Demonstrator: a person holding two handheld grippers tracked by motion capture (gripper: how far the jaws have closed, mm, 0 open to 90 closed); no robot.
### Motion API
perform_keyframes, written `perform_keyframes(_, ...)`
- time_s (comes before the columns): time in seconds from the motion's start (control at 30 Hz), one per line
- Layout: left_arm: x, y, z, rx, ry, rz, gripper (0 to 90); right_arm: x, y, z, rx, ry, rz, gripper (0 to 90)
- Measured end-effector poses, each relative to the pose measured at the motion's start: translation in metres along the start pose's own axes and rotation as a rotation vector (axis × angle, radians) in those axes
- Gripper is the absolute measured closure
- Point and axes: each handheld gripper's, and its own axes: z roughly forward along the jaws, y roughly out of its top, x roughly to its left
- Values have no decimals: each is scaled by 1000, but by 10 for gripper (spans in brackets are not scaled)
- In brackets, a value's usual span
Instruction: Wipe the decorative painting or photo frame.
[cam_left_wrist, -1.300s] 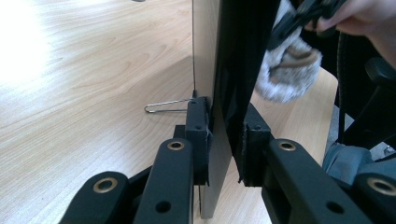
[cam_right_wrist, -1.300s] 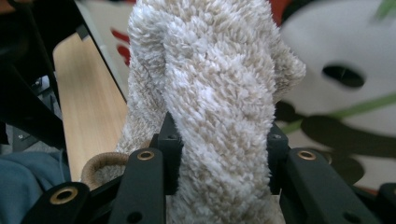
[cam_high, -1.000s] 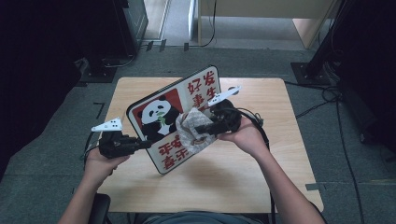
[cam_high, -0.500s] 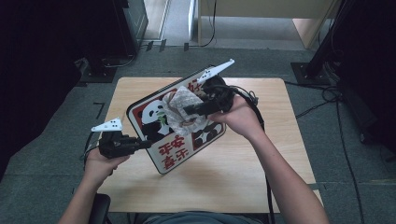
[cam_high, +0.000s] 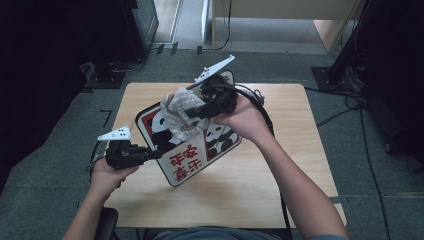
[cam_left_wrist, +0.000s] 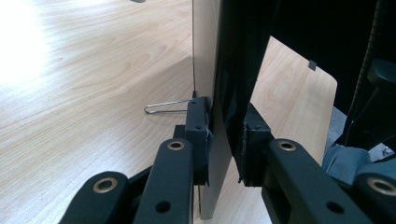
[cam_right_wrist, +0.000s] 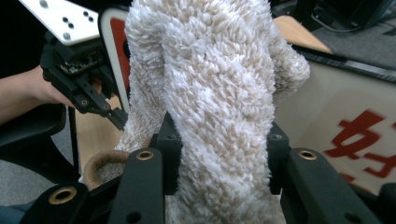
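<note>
— What is in the centre of the high view?
— A panda sign (cam_high: 192, 150), tilted up off the worktop (cam_high: 280, 175). The left gripper (cam_high: 150, 154), lower left of frame, has its jaws pinching the sign's edge.

— And the cloth?
— The right gripper (cam_high: 197, 112), just above centre, has its jaws pressed into a fluffy cloth (cam_high: 179, 112), which lies against the sign's upper face, over the panda picture.
</note>
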Motion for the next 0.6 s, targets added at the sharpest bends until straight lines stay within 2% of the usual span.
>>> perform_keyframes(0.6,0,0,0,3,1,1,781,-1,-27,22,18,37,7,622)
